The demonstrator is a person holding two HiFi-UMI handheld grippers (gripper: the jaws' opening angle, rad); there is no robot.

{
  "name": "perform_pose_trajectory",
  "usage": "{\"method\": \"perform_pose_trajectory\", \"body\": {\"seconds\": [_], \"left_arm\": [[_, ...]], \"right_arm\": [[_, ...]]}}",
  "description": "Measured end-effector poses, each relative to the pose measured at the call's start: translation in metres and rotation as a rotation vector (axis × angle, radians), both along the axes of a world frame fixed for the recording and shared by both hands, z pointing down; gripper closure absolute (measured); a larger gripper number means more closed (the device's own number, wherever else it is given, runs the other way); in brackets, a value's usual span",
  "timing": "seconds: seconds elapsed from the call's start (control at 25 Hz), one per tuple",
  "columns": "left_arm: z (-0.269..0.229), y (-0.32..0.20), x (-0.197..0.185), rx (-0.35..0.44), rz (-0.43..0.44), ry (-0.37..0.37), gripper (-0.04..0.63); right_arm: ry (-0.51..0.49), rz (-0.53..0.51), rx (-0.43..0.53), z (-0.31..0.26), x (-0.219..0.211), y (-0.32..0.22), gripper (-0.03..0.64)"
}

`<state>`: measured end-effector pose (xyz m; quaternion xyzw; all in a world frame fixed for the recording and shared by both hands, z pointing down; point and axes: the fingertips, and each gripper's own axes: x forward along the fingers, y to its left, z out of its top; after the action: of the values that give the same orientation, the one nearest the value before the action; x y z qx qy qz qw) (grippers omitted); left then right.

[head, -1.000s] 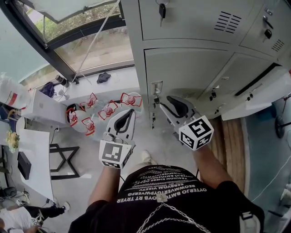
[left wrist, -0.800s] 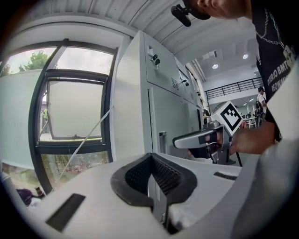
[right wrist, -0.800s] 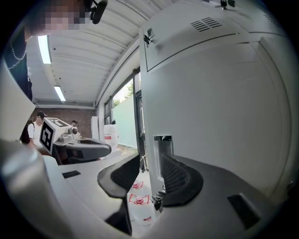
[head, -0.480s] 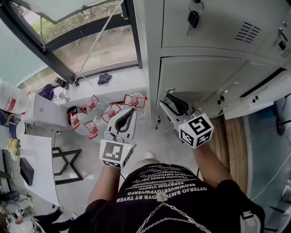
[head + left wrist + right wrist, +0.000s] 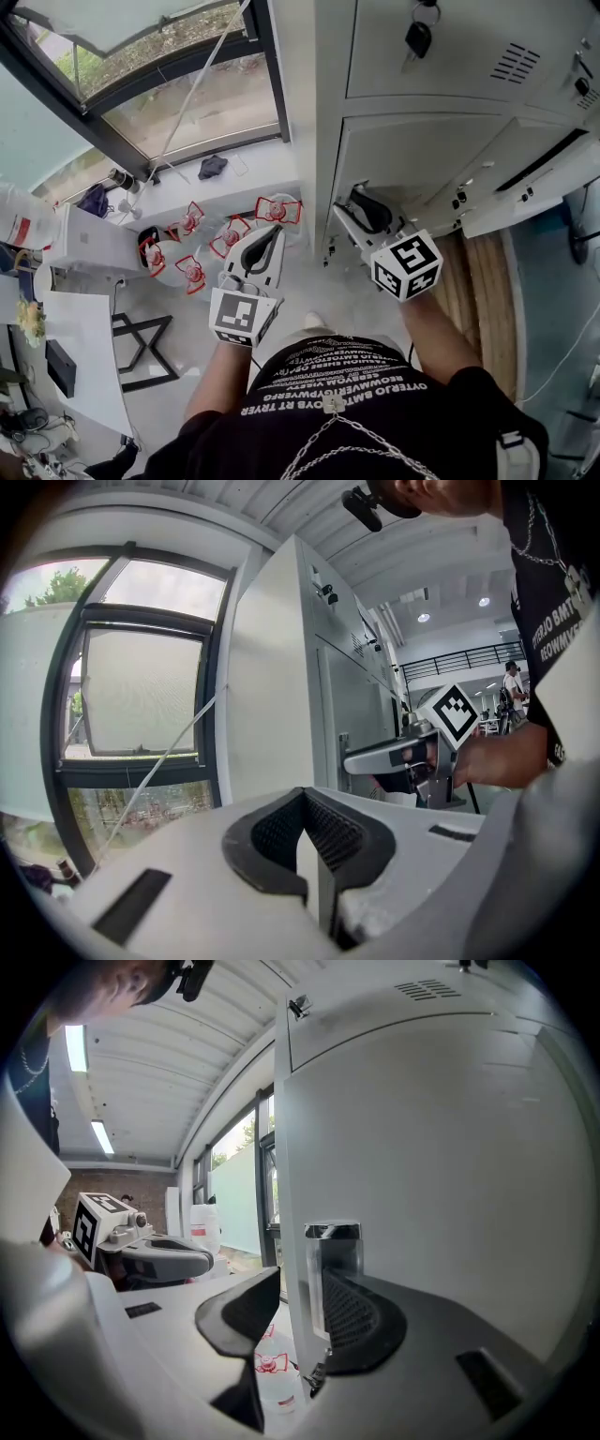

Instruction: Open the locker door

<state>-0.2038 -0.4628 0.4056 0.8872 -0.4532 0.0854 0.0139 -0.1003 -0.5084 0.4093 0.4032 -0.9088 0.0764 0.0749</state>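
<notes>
The grey locker door (image 5: 422,159) fills the right gripper view (image 5: 441,1166). Its chrome recessed handle (image 5: 333,1241) sits at the door's left edge. My right gripper (image 5: 352,202) is open and straddles that edge (image 5: 300,1290): one jaw lies over the handle recess on the door's face, the other stands off the edge on the outer side. In the left gripper view the right gripper (image 5: 394,757) shows at the locker's front. My left gripper (image 5: 270,234) hangs shut and empty to the left of the locker (image 5: 306,797), away from the door.
A key bunch (image 5: 419,36) hangs from the locker above. Further locker doors (image 5: 525,187) stand ajar at right. Several water bottles (image 5: 225,239) with red handles stand on the floor by the window (image 5: 187,103). A white table (image 5: 84,366) is at lower left.
My right gripper has closed in on the door's left edge and now straddles it. The head view has shifted right along the lockers. The left gripper has barely moved.
</notes>
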Motion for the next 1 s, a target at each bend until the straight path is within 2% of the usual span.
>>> {"method": "perform_pose_trajectory", "body": {"seconds": [0.12,0.32,1.0], "left_arm": [[0.000,0.001,-0.002,0.003,0.007,0.006,0.598],[-0.002,0.003,0.002,0.012,0.027,0.024,0.598],[-0.009,0.027,0.047,0.027,0.144,0.039,0.598]], "right_arm": [[0.005,0.006,-0.003,0.000,0.000,0.005,0.463],[0.046,0.034,-0.008,0.001,0.003,0.018,0.474],[0.071,0.108,-0.053,0.001,0.024,0.062,0.509]]}}
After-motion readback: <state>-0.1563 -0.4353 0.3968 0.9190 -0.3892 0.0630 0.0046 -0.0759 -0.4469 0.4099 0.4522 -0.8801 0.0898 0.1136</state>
